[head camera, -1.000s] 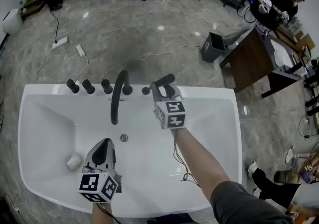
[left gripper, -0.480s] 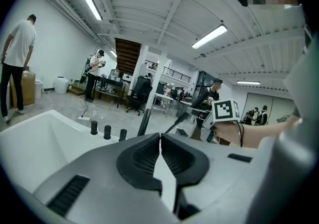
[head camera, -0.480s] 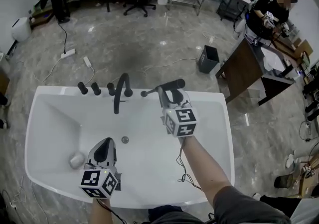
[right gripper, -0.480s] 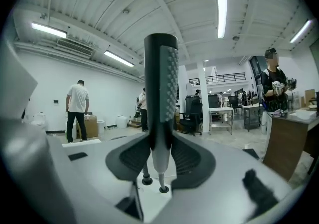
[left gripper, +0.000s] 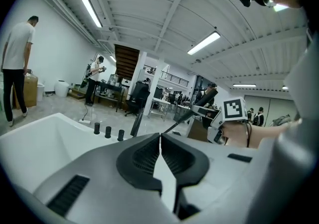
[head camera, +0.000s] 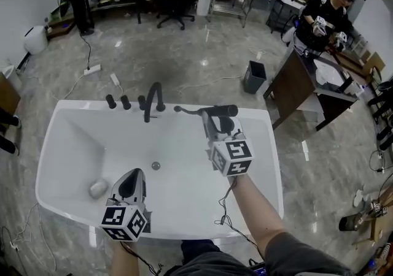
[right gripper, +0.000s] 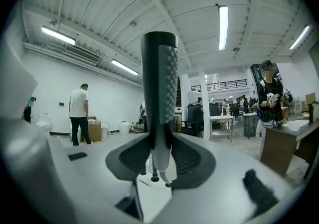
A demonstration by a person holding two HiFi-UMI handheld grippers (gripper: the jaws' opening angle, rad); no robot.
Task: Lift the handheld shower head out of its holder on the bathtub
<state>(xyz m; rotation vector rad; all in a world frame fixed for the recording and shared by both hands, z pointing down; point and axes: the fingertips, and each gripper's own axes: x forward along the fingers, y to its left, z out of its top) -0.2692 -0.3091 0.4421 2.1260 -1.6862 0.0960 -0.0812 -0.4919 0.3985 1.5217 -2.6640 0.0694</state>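
Two grippers are showing: my right gripper (head camera: 214, 120) is clamping the shower head (head camera: 227, 110), holding it raised over the tub's (head camera: 92, 105) far rim; my left gripper (head camera: 131, 176) is hanging closed and empty.

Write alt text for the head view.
The right gripper holds the black shower head over the far rim of the white bathtub, right of the faucet. The left gripper, shut and empty, hovers over the near side.
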